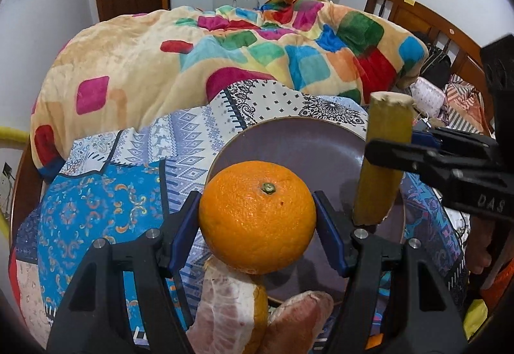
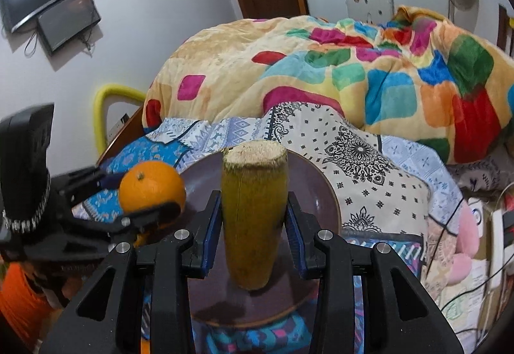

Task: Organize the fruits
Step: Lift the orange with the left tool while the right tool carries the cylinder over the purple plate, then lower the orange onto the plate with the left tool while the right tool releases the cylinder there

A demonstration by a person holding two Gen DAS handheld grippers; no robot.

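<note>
My left gripper (image 1: 257, 216) is shut on a round orange (image 1: 257, 219) and holds it above the near rim of a dark purple plate (image 1: 305, 142). My right gripper (image 2: 253, 219) is shut on a yellow-green piece of sugarcane (image 2: 253, 212), upright over the plate (image 2: 316, 190). The sugarcane (image 1: 384, 158) shows at the plate's right side in the left wrist view, with the right gripper (image 1: 382, 154) across it. The orange (image 2: 151, 187) and left gripper (image 2: 141, 193) show at the plate's left in the right wrist view. Peeled pomelo pieces (image 1: 225, 305) lie below the orange.
The plate rests on a patterned blue and white bedsheet (image 1: 106, 206). A bulky multicoloured blanket (image 1: 257, 45) is heaped behind it. A wooden headboard (image 1: 427, 20) and clutter stand at the right, with cables (image 2: 456, 225) at the bed's right side.
</note>
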